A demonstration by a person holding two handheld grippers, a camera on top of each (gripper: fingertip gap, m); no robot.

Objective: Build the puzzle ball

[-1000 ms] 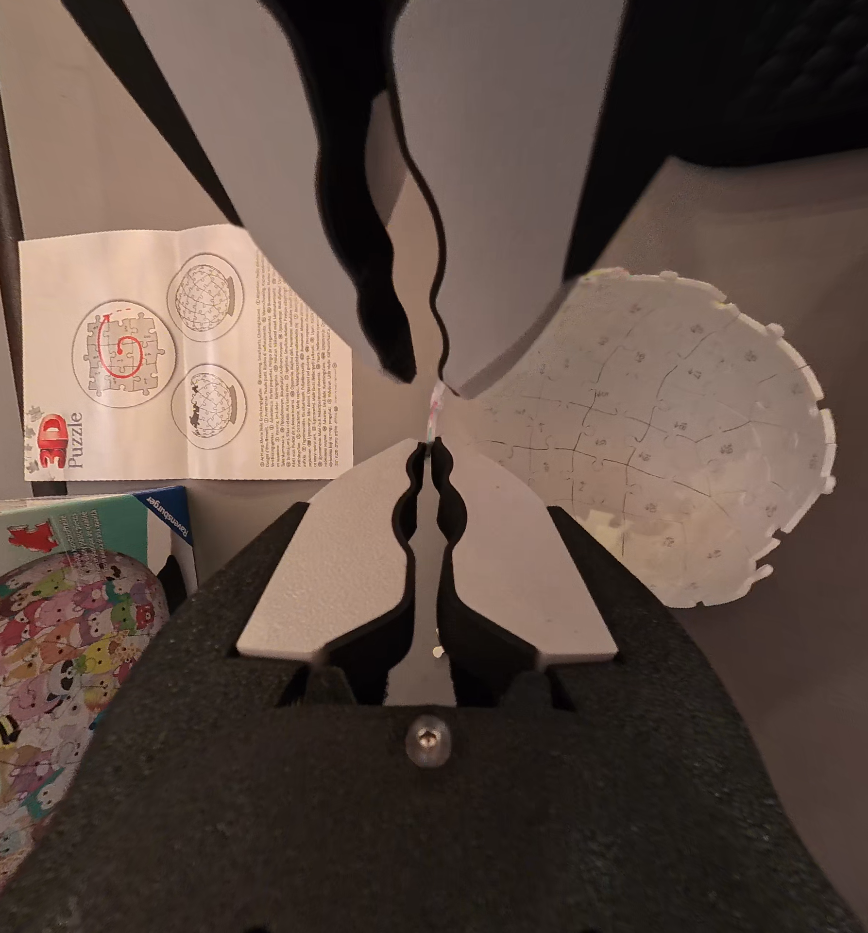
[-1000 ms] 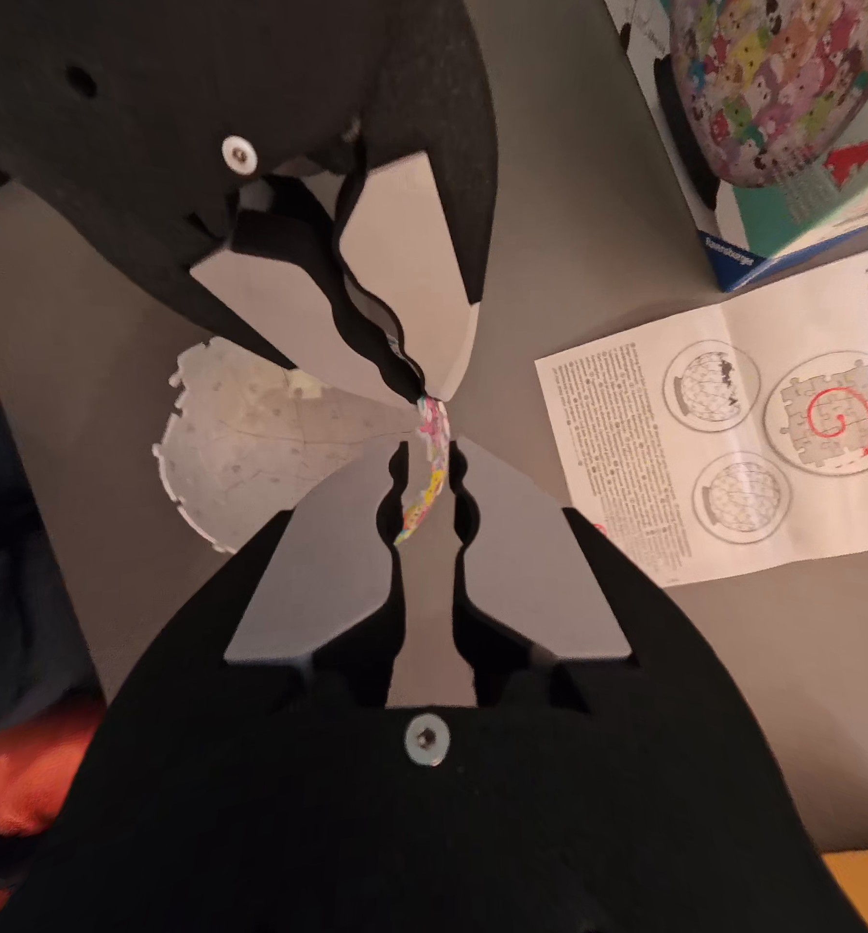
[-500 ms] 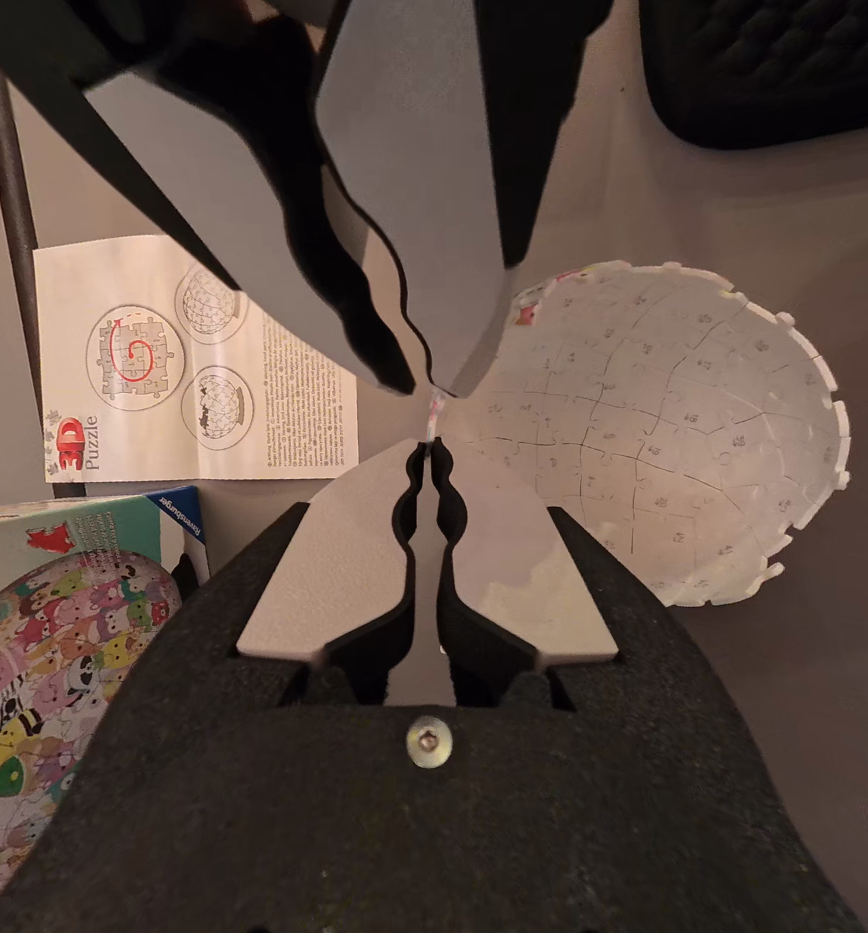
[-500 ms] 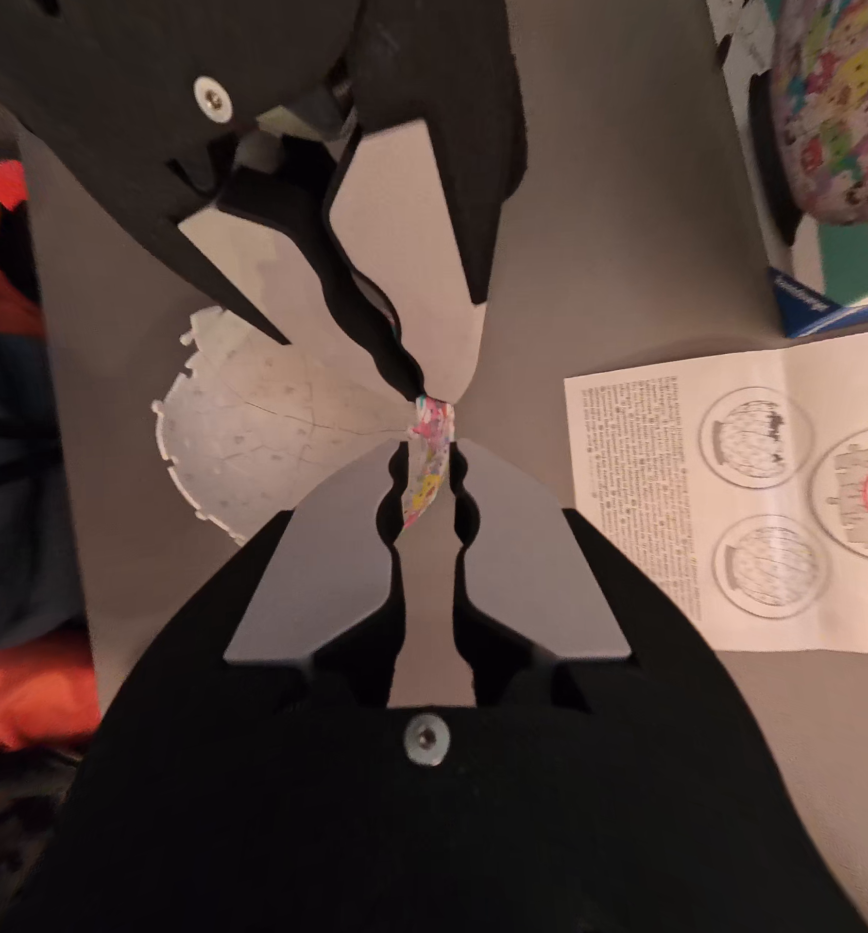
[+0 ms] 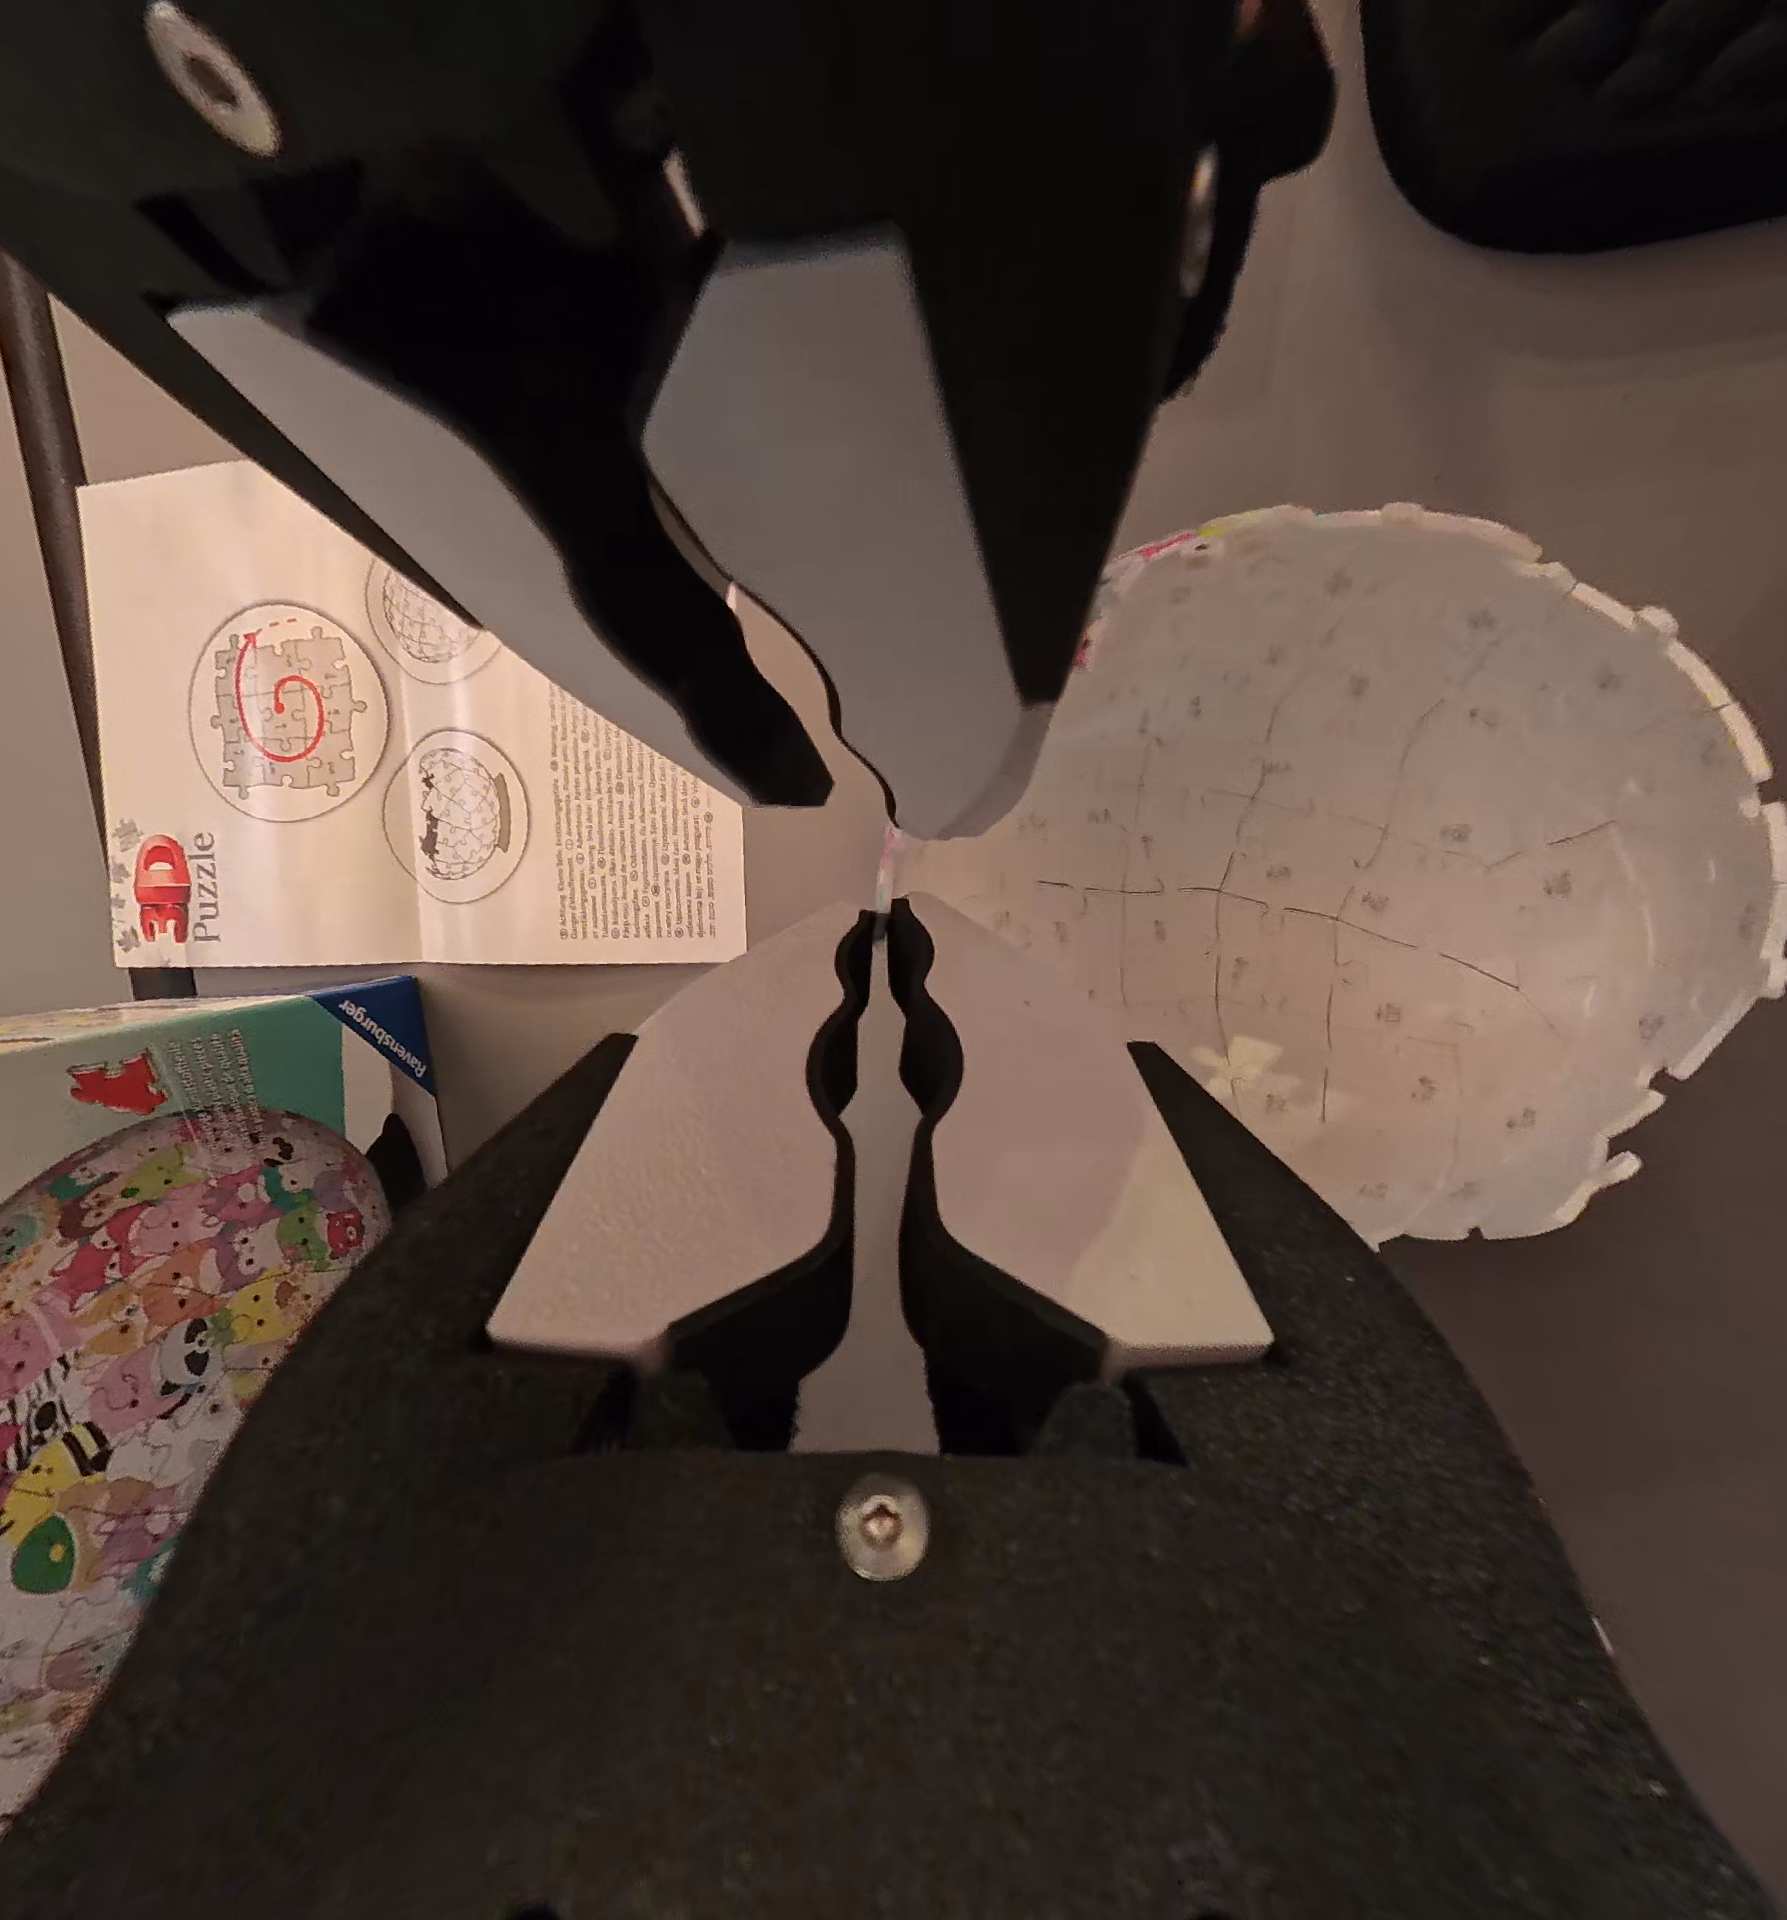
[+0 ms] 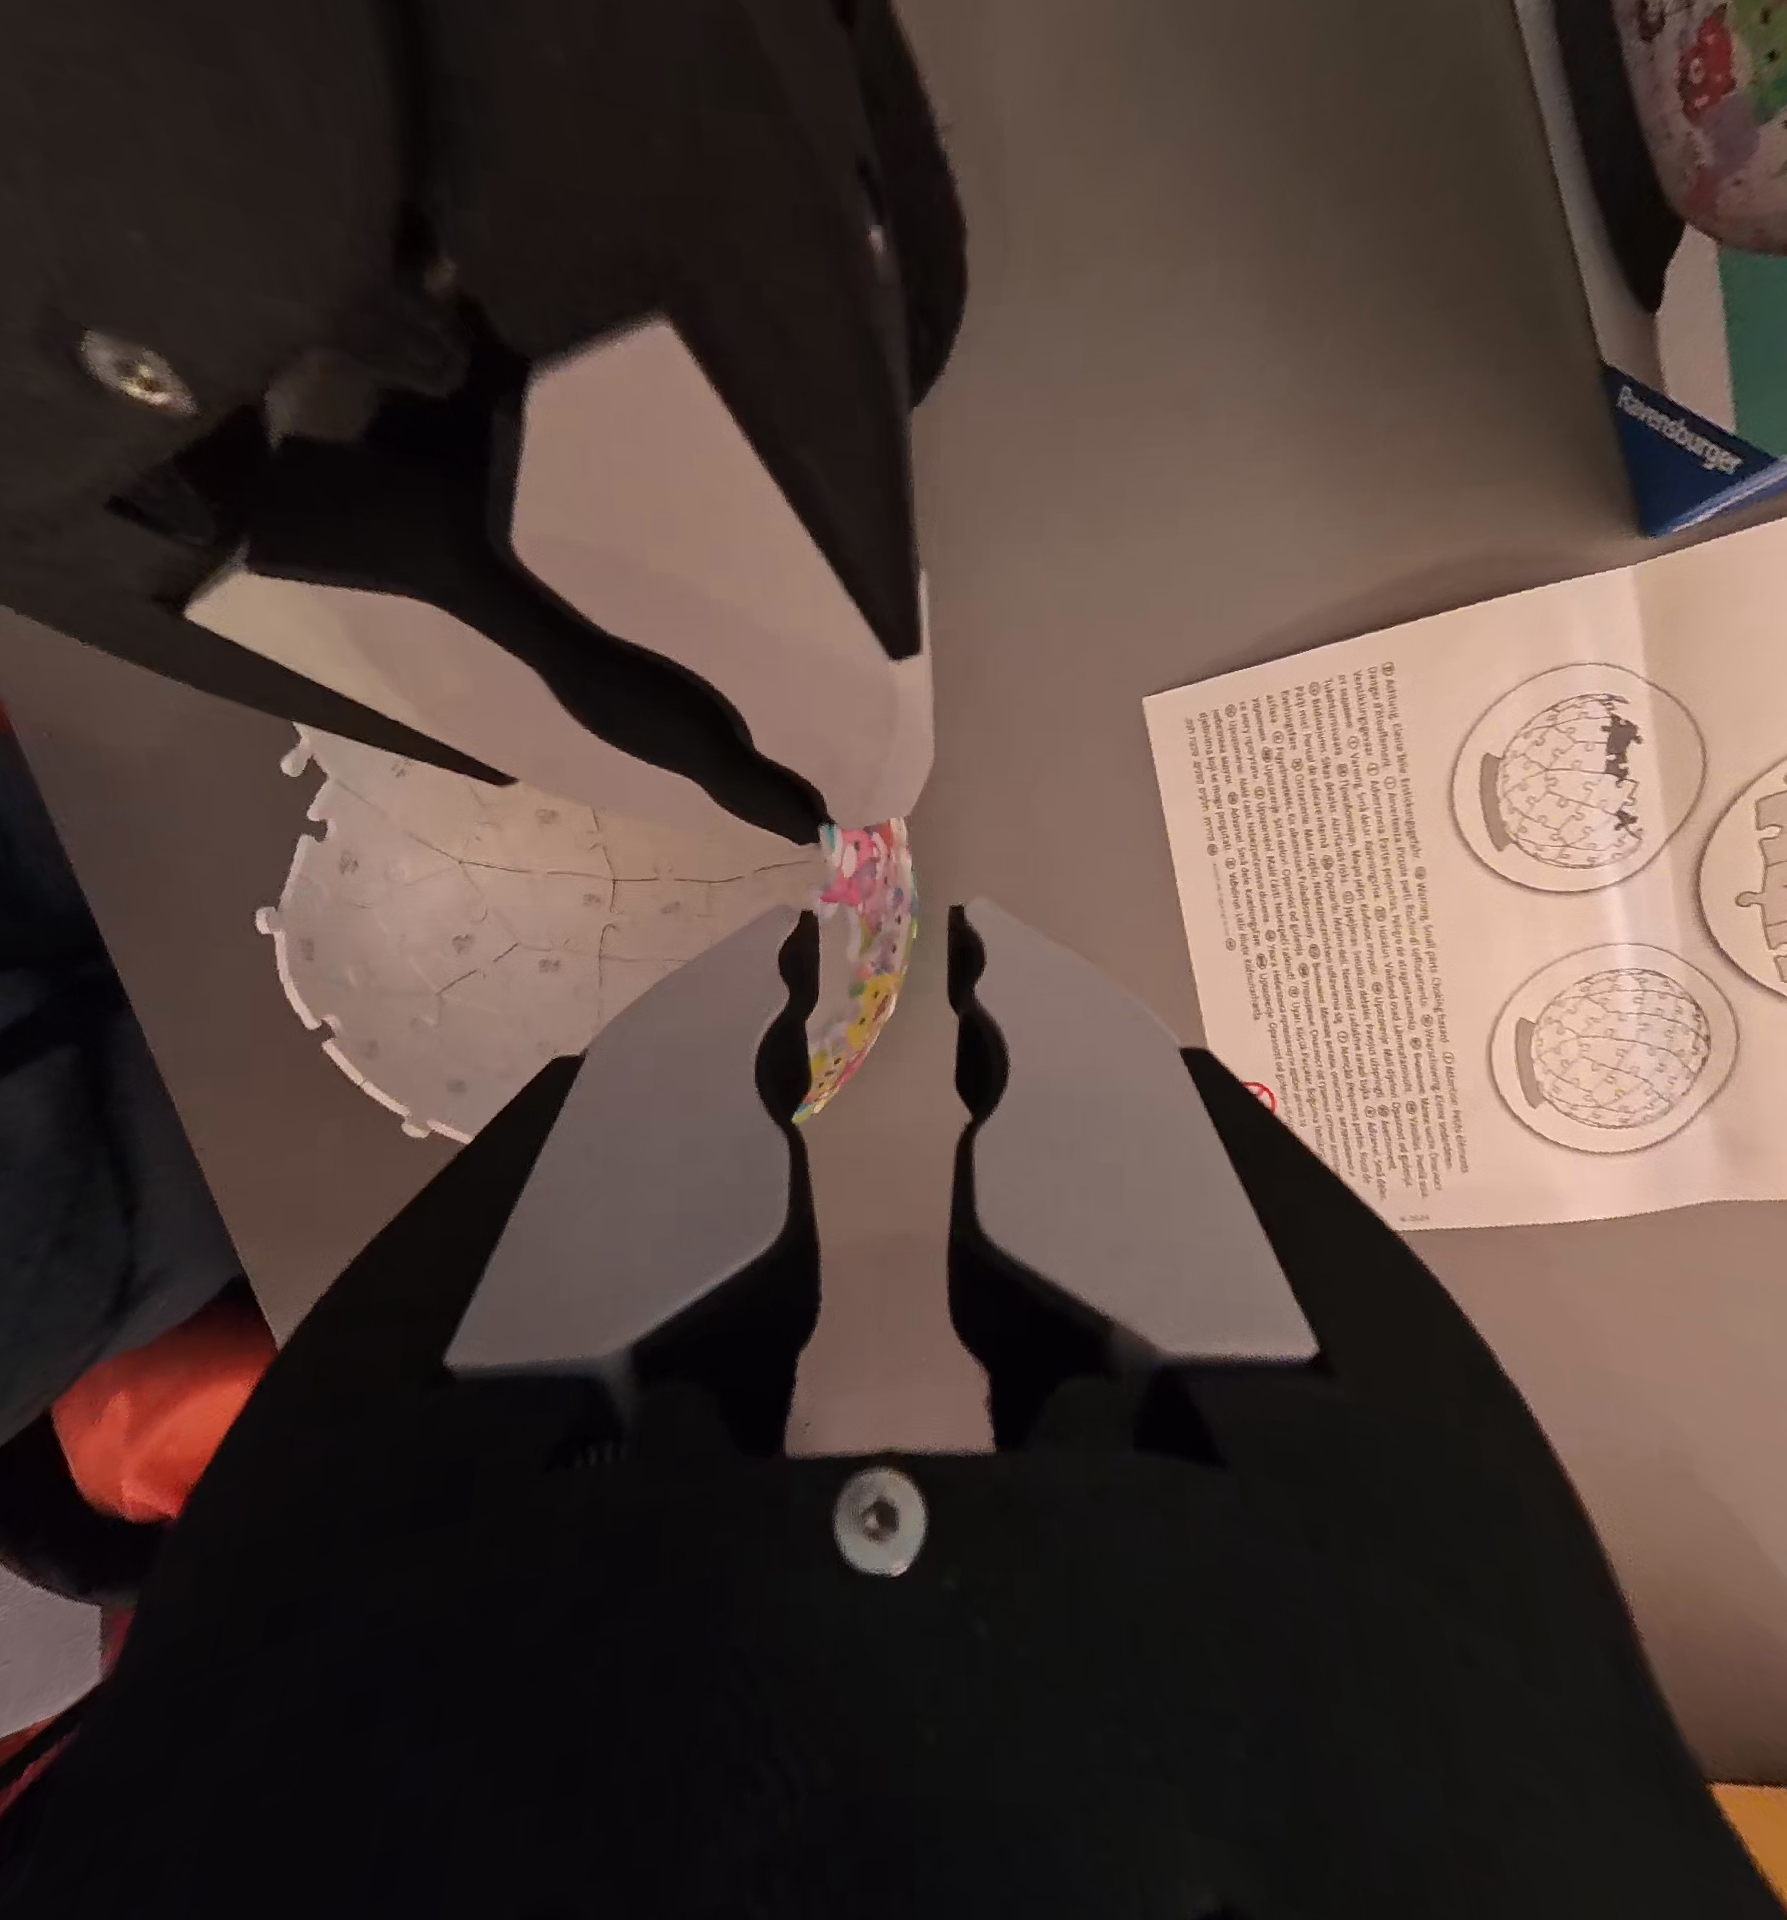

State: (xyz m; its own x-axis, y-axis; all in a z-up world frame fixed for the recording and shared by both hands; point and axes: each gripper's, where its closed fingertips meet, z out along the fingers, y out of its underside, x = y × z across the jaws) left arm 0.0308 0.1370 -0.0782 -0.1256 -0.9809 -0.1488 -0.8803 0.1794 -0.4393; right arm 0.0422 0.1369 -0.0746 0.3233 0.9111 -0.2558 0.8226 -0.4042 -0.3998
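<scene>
The half-built puzzle ball (image 5: 1388, 883) is a white bowl-shaped shell with a jagged rim, held open side toward the left wrist view. My left gripper (image 5: 884, 920) is shut on the shell's rim. In the right wrist view the shell (image 6: 453, 914) lies to the left, and its colourful outer face (image 6: 868, 966) sits between the fingers of my right gripper (image 6: 884, 925). The right gripper's jaws stand apart, with a gap on the right side of the shell. The left gripper (image 6: 827, 831) comes in from the upper left there. The right gripper (image 5: 858, 805) comes down from above in the left wrist view.
A folded instruction sheet (image 5: 349, 727) lies on the grey table and also shows in the right wrist view (image 6: 1491, 935). The puzzle box (image 5: 141, 1247) sits beside it. A black padded object (image 5: 1647, 104) lies at the far right. Orange and dark fabric (image 6: 141, 1434) lies past the table's left edge. Left and right tips are no more than a few centimetres apart.
The right gripper has swung nearer and tilted over the left one, and its jaws have opened a little. The shell has turned with the left gripper's hold unchanged, showing more of its inside.
</scene>
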